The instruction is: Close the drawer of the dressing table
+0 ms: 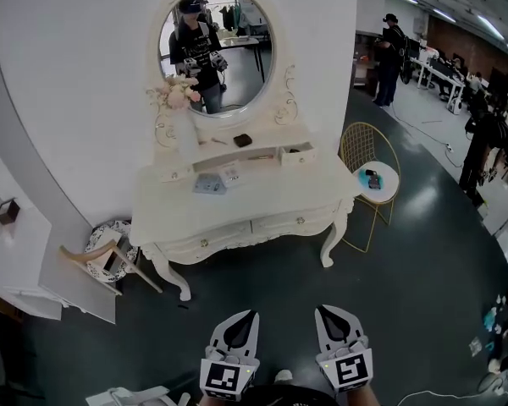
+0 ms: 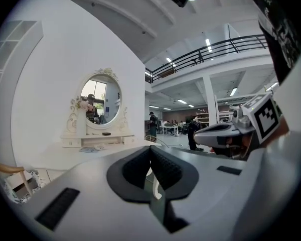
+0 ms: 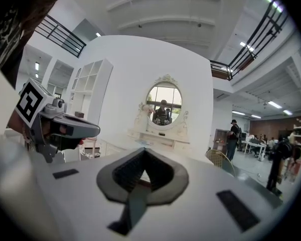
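we stand back from the white dressing desk [image 1: 271, 194], which sits against the white wall on a dark floor [image 1: 262, 286]. both tools hang low at the near edge of the head view, well apart from the desk and side by side, pointing roughly level toward it.

the left hand-held gripper [image 1: 251, 315] has its jaws pressed together at the tips, and its own view shows nothing pinched between them. the right hand-held gripper [image 1: 321, 309] is the same: jaws pressed together, nothing between the ridged pads.

the small drawer [image 1: 298, 153] sits at the right end of the raised shelf under the oval mirror [image 1: 237, 74], and it stands pulled out toward us. the matching small drawer at the left end [image 1: 173, 174] looks pushed in, and so do the two wide drawers [image 1: 205, 242] in the front apron.

a bunch of pale flowers [image 1: 176, 96] stands at the mirror's left edge. a small dark object [image 1: 243, 140] lies on the shelf, and some booklets [image 1: 210, 184] lie on the desk top below it. the mirror reflects a person holding the rig.

a gold wire chair [image 1: 368, 146] stands just beside the desk's right end. more people [image 1: 389, 53] stand farther back at the right.
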